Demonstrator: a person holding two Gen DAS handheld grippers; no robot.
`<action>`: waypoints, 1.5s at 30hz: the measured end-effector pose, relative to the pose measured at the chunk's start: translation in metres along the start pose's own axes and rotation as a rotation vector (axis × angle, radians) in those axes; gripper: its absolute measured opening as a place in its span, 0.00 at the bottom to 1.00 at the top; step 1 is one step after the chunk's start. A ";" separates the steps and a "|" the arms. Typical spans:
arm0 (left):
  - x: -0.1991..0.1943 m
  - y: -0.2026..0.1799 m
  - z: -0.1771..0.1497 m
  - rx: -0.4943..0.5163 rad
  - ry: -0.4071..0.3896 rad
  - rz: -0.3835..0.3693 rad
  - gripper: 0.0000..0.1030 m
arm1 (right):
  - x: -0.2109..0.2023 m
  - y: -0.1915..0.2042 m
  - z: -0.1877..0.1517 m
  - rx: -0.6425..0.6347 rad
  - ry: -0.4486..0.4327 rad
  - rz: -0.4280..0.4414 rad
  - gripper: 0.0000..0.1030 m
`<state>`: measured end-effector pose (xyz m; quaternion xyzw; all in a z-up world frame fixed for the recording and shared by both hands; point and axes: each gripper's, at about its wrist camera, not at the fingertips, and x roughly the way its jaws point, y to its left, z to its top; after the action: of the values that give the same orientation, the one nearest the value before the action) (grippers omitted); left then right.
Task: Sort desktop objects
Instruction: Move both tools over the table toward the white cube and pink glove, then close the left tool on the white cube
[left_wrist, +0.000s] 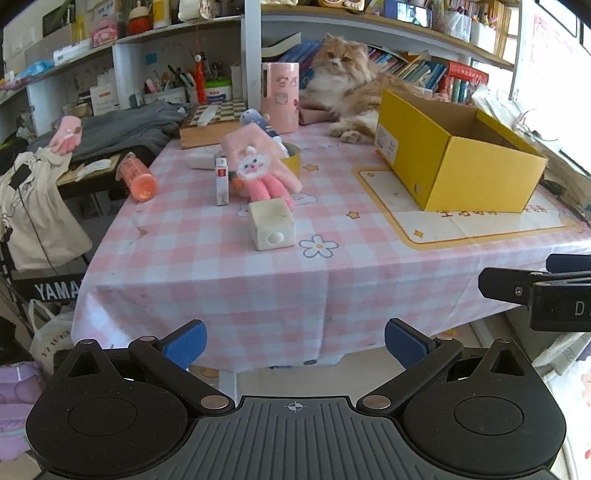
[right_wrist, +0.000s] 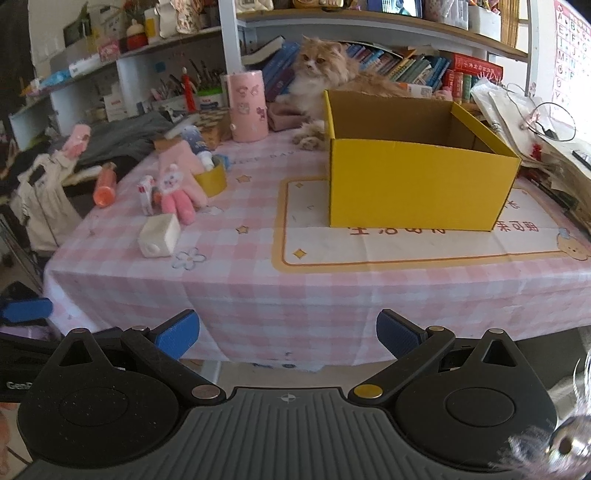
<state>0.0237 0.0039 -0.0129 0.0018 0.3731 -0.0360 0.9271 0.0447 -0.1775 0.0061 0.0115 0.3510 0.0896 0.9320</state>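
Home study: cat, bookshelves, tablecloth

White capital letters "YAMA", cut off by the tablecloth's edge, stand on a black bar low at the left of the left wrist view. In the right wrist view, an alphabet poster on the far right wall shows rows of capital letters, of which A, B, E, F, I and J can be made out, and red Chinese characters run upside down along the near border of the desk mat beneath the yellow box, too distorted to read surely. The letters "Gen" stand in white on the left gripper's black body at the left edge of that view, and a white "D" stands on the right gripper's black body at the right edge of the left wrist view.
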 end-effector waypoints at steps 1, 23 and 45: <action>-0.001 0.000 0.000 0.000 -0.004 -0.009 1.00 | -0.002 0.000 0.000 0.001 -0.006 0.002 1.00; -0.006 0.010 -0.005 -0.047 -0.013 -0.061 1.00 | -0.015 0.022 -0.002 -0.093 -0.061 0.057 1.00; 0.034 0.033 0.044 -0.099 -0.048 0.036 0.99 | 0.035 0.028 0.054 -0.200 -0.137 0.119 0.66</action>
<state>0.0807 0.0329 -0.0058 -0.0383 0.3517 -0.0009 0.9353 0.1013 -0.1414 0.0259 -0.0545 0.2745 0.1783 0.9433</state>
